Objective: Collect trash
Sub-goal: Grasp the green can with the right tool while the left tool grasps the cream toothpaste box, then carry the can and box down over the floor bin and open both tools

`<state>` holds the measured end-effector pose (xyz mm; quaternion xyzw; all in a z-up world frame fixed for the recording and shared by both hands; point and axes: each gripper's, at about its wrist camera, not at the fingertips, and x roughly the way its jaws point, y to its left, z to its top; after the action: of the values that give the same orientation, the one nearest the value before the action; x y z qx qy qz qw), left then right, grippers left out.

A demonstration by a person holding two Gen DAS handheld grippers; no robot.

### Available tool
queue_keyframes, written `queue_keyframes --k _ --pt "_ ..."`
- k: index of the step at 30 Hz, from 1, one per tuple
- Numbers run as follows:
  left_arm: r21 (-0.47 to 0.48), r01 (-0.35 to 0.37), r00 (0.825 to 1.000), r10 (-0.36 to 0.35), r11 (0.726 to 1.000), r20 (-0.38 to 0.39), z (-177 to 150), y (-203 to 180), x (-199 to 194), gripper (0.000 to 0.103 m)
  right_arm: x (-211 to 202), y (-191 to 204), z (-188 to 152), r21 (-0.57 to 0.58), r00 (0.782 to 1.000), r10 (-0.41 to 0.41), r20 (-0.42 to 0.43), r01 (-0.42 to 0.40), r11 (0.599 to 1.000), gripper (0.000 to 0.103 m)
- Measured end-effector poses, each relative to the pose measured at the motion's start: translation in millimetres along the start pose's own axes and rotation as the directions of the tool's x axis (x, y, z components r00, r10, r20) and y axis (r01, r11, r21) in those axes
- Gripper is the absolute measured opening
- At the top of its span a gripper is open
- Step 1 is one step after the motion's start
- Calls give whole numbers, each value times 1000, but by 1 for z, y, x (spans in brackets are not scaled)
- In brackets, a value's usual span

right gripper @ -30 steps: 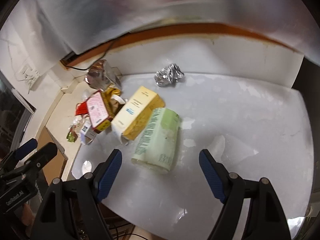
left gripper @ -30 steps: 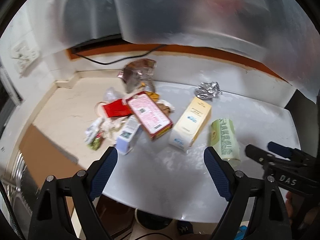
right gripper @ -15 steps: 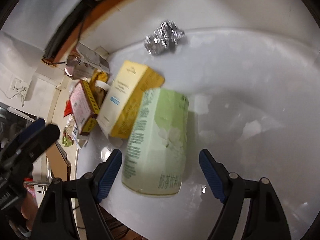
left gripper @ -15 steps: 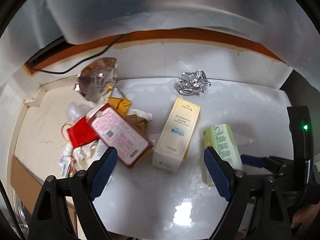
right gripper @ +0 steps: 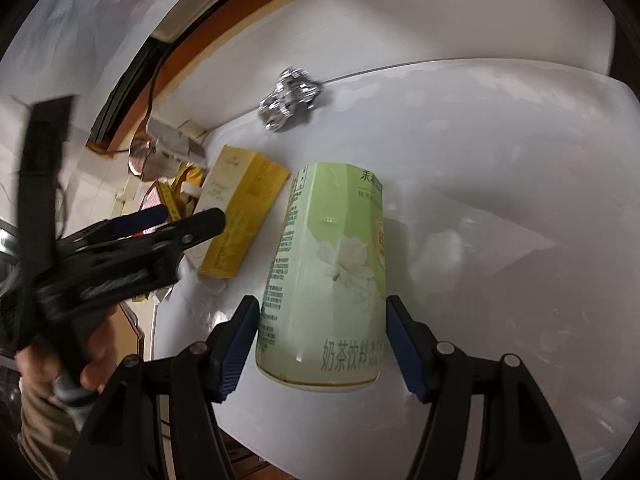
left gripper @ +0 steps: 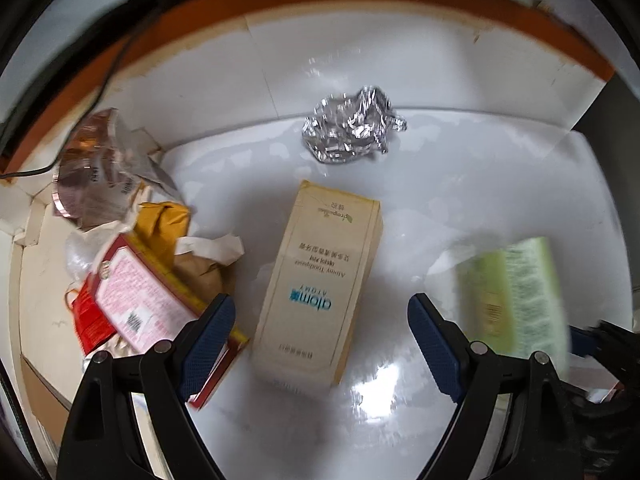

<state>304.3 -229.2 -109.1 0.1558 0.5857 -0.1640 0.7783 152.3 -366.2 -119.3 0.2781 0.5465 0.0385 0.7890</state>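
Note:
A pale green drink carton [right gripper: 328,272] lies on the white tabletop [right gripper: 500,160]. My right gripper [right gripper: 318,344] has its pads on both sides of the carton's near end, touching or nearly so. The carton also shows blurred in the left wrist view [left gripper: 516,296]. My left gripper [left gripper: 320,340] is open, straddling the near end of a cream and yellow box [left gripper: 320,280], not touching it. A crumpled foil ball [left gripper: 352,126] lies near the back wall.
A pile of trash sits at the left: a red and pink box [left gripper: 136,304], a brown paper bag [left gripper: 180,240], a shiny wrapper [left gripper: 96,176]. A black cable [left gripper: 100,80] runs along the back wall. The table's front edge is close below both grippers.
Both grippers have moved forward and down toward the table. The right jaws have narrowed around the green carton. The left gripper now straddles the cream box.

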Motion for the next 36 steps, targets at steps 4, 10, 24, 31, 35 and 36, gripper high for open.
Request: queue_keyframes --k 4,10,24,31,35,36 --pt "3 -1 999 1 1000 -52 8 -5 22 79 -9 -10 -6 11 1000 -13 17 13 1000 64" --pt "-27 14 998 -16 1000 -67 4 -10 32 51 -13 -9 -17 -13 999 -25 28 25 1000 64" --pt "-92 76 993 -68 993 92 -70 -2 -61 51 -19 25 -42 -114 998 -28 54 34 993 64" --pt "-174 101 989 -80 980 126 -148 26 -95 51 -29 50 -72 -153 997 -27 72 38 987 64" --pt "-227 122 985 -91 966 146 -204 41 -116 51 -33 70 -99 -182 997 -30 67 42 982 64" --pt "-236 119 985 -85 964 149 -216 45 -120 51 -32 77 -107 -194 998 -32 59 43 980 64"
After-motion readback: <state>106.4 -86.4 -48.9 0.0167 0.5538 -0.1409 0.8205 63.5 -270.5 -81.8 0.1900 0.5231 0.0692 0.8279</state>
